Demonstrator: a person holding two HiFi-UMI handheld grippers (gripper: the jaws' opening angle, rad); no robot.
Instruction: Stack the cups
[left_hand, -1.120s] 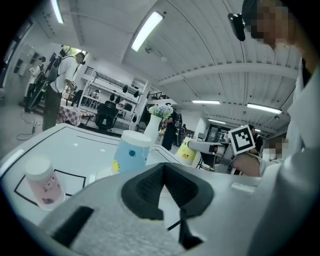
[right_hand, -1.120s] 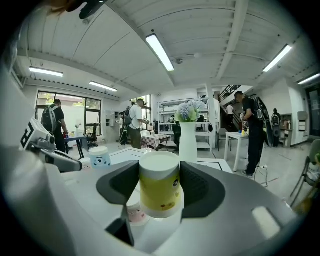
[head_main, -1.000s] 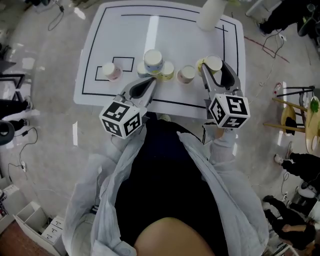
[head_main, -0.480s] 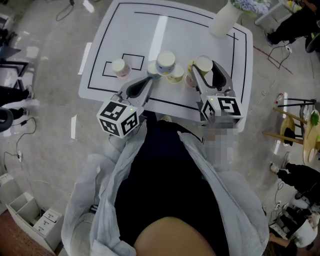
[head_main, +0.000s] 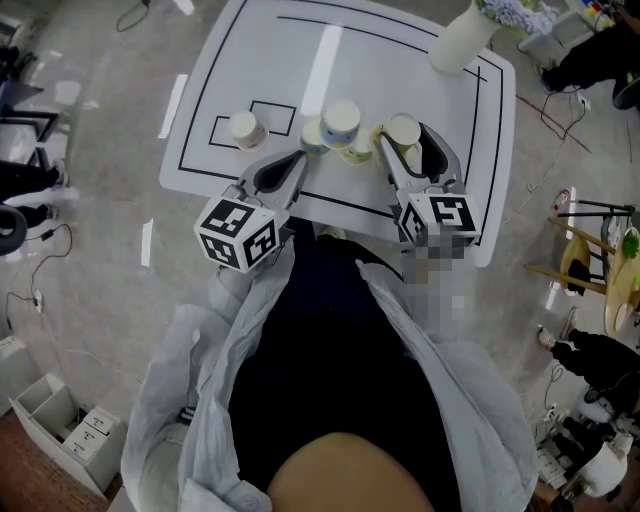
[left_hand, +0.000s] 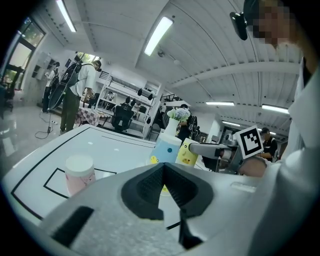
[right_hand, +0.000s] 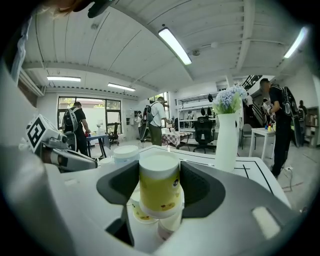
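Note:
My right gripper (head_main: 402, 136) is shut on a yellow cup with a white lid (right_hand: 159, 186), which hangs just above the table. Right under it stand a second yellow cup (right_hand: 141, 212) and a pinkish cup (right_hand: 170, 223). A taller blue cup (head_main: 340, 122) stands at the left of that cluster, with a yellow cup (head_main: 358, 151) beside it. A pink cup (head_main: 243, 130) stands alone in a drawn box to the left. My left gripper (head_main: 298, 158) is shut on nothing, its tip near the blue cup (left_hand: 166, 149) at the table's front.
A tall white vase with flowers (head_main: 462, 38) stands at the far right corner of the white table (head_main: 250, 60). The table's front edge lies just under both grippers. People (left_hand: 75, 90) and desks stand in the room beyond.
My right gripper has carried the yellow cup left, from beside the cluster to over the pinkish cup. The left gripper has shifted a little toward the cups and stays shut.

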